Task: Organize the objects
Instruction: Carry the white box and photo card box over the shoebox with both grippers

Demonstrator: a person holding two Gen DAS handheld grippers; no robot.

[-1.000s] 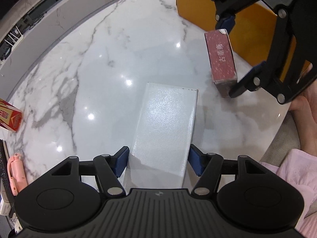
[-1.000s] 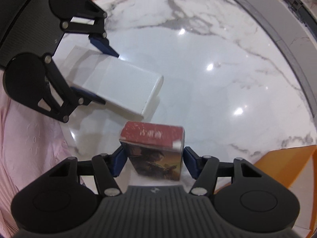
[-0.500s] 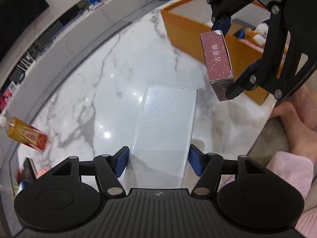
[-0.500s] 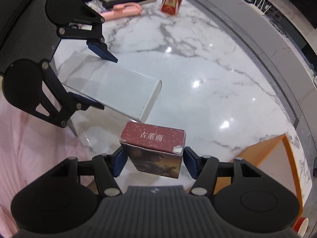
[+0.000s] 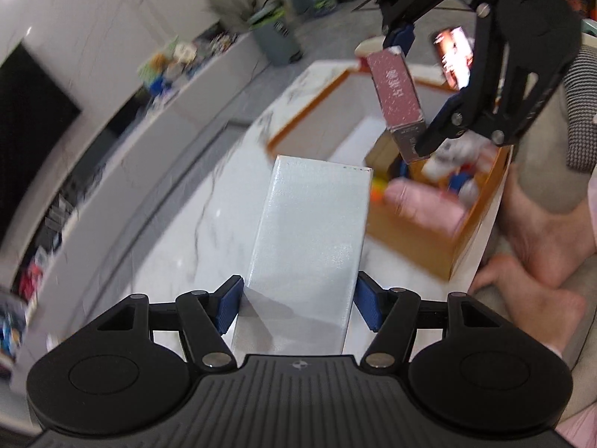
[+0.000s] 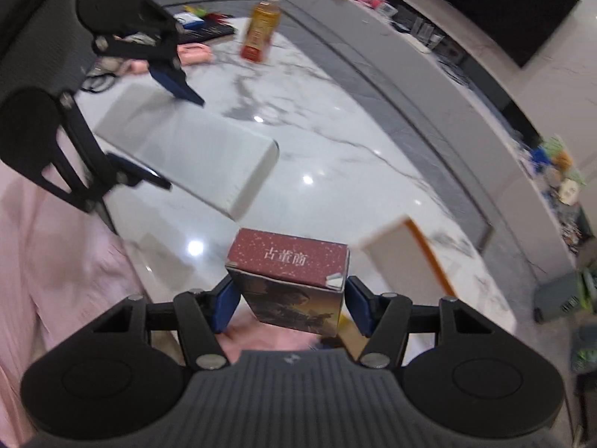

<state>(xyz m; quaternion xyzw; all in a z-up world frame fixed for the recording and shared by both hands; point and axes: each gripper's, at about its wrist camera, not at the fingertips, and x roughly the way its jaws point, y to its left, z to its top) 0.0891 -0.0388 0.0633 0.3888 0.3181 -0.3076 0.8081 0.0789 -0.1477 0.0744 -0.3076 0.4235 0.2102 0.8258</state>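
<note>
The left tool (image 5: 298, 300) pinches a white box (image 5: 311, 239); at upper right, the right tool (image 5: 412, 91) pinches a maroon box (image 5: 397, 91) above the orange bin (image 5: 481, 201).

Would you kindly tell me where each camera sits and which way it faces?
Left wrist: on the left claw, facing along its white box to the orange bin; bare feet show.
Right wrist: on the right claw, facing over its red box to the table.
Shared: both claws and boxes.
</note>
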